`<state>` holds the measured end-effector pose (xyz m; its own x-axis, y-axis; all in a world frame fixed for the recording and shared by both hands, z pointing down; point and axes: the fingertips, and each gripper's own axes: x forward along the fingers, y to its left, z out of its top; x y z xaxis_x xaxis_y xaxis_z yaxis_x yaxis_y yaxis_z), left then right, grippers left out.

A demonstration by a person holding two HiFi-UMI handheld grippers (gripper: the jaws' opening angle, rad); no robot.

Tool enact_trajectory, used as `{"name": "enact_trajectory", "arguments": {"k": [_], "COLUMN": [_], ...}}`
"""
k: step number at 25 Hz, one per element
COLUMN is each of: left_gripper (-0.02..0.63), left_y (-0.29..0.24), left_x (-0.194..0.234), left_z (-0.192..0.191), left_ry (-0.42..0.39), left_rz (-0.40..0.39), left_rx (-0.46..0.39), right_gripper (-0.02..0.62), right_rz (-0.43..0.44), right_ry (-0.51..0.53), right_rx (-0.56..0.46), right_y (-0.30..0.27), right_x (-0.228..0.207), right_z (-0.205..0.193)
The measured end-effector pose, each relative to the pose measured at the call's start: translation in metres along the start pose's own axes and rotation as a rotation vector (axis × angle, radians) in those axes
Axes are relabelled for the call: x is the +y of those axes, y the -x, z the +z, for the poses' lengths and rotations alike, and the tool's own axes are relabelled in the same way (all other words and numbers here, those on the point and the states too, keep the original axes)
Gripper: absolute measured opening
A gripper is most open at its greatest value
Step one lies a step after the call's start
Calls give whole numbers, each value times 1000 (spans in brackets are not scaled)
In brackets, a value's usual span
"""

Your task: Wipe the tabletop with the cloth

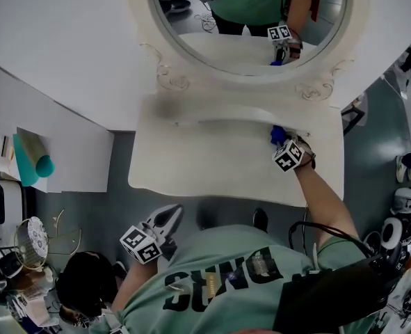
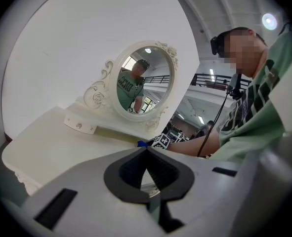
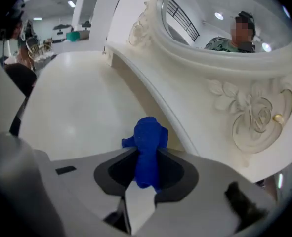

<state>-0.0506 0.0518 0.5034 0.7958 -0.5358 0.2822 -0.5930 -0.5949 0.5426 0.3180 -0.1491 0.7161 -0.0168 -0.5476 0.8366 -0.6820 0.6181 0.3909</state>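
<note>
A bunched blue cloth [image 3: 147,141] is clamped between the jaws of my right gripper [image 3: 146,151], which is shut on it. In the head view that gripper [image 1: 283,145] presses the cloth [image 1: 277,135] onto the cream tabletop [image 1: 205,162] at its back right, close to the mirror's base. My left gripper [image 1: 169,219] is held off the table's front edge, near the person's torso, with its jaws together and nothing in them [image 2: 146,149]. From the left gripper view the cloth [image 2: 142,143] shows as a small blue spot far across the tabletop [image 2: 52,147].
An oval mirror [image 1: 250,19] in an ornate cream frame [image 3: 244,117] stands along the table's back edge, with a raised curved ledge [image 1: 219,120] at its foot. A white wall panel [image 1: 59,82] lies to the left. Clutter and a teal roll [image 1: 31,162] sit on the floor at left.
</note>
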Motion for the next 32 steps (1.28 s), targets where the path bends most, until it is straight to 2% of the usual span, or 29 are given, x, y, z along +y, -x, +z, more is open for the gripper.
{"name": "enact_trajectory", "arguments": {"k": [2, 6, 9, 11, 14, 16, 20, 23, 26, 29, 32], "left_gripper": [2, 0, 2, 0, 0, 2, 1, 2, 1, 2, 0], "left_y": [2, 5, 7, 6, -2, -8, -24, -39, -51, -58, -59], "left_x": [0, 0, 2, 2, 0, -1, -6, -13, -21, -27, -28], "left_z": [-2, -3, -2, -2, -3, -2, 1, 4, 5, 7, 7], "left_ry": [2, 4, -1, 8, 2, 6, -4, -14, -26, -31, -41], "left_rz": [8, 18, 18, 12, -9, -28, -71, -102, -123, -127, -115], "left_rx": [3, 7, 8, 8, 13, 13, 23, 35, 46, 53, 57], "right_gripper": [103, 103, 101, 98, 98, 98, 98, 99, 100, 101, 101], "right_rz": [-64, -139, -146, -100, 30, 120, 321, 426, 529, 546, 423], "right_ry": [49, 91, 82, 51, 26, 90, 211, 211, 185, 105, -42], "right_rx": [23, 30, 36, 54, 71, 67, 26, 1, 22, -35, -97], "right_y": [-14, -25, -28, -28, -13, 11, 78, 115, 131, 133, 107], "right_x": [-8, -11, -12, -10, 13, 52, 160, 217, 252, 247, 170], "right_z": [-1, -1, -2, -4, -9, -20, -53, -75, -97, -95, -71]}}
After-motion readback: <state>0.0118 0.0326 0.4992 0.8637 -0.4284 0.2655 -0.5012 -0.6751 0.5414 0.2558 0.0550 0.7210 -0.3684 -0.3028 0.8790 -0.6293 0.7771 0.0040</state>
